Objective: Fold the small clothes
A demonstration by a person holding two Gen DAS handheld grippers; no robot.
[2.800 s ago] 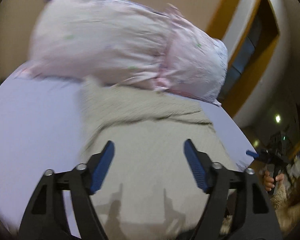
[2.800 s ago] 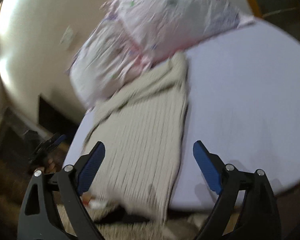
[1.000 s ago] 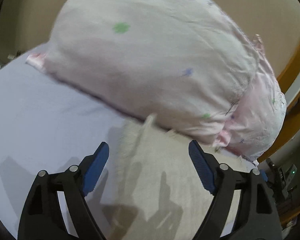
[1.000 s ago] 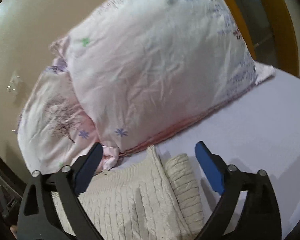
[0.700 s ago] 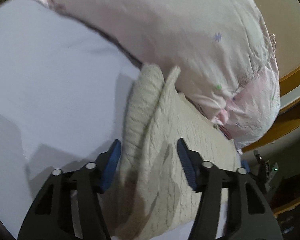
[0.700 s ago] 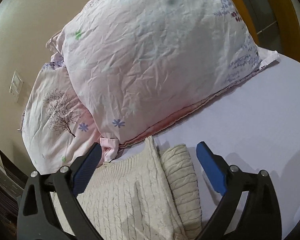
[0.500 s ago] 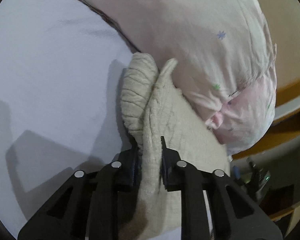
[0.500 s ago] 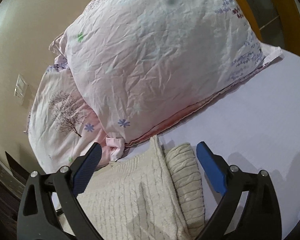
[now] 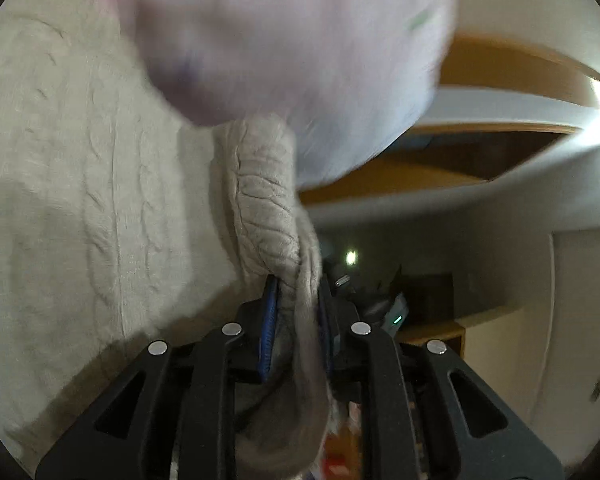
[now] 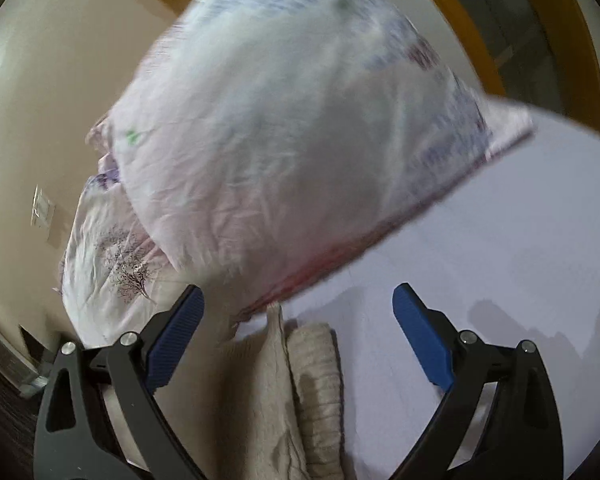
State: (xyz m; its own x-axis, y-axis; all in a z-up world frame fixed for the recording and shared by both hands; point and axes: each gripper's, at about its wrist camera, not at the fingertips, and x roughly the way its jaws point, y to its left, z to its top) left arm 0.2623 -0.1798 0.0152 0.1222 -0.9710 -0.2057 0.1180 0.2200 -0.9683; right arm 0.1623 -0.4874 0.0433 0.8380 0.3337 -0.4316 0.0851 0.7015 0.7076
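A cream cable-knit sweater [image 9: 80, 184] lies on the pale lilac bed sheet [image 10: 520, 240]. My left gripper [image 9: 296, 300] is shut on the sweater's rolled sleeve [image 9: 264, 200] and holds it lifted, turned over the sweater's body. In the right wrist view the sweater [image 10: 268, 392] lies low in the middle with its ribbed sleeve [image 10: 316, 376] beside it. My right gripper [image 10: 296, 320] is open and empty just above that edge, not touching it.
A large pink-white patterned pillow [image 10: 284, 128] leans at the head of the bed right behind the sweater; it also shows blurred in the left wrist view [image 9: 284, 40]. A second pillow with a tree print [image 10: 116, 256] lies to its left. Beige wall [image 10: 40, 80] behind.
My left gripper has shut on the sweater's sleeve, lifted it and swung round with it. My right gripper stayed open and shifted slightly nearer the sweater edge.
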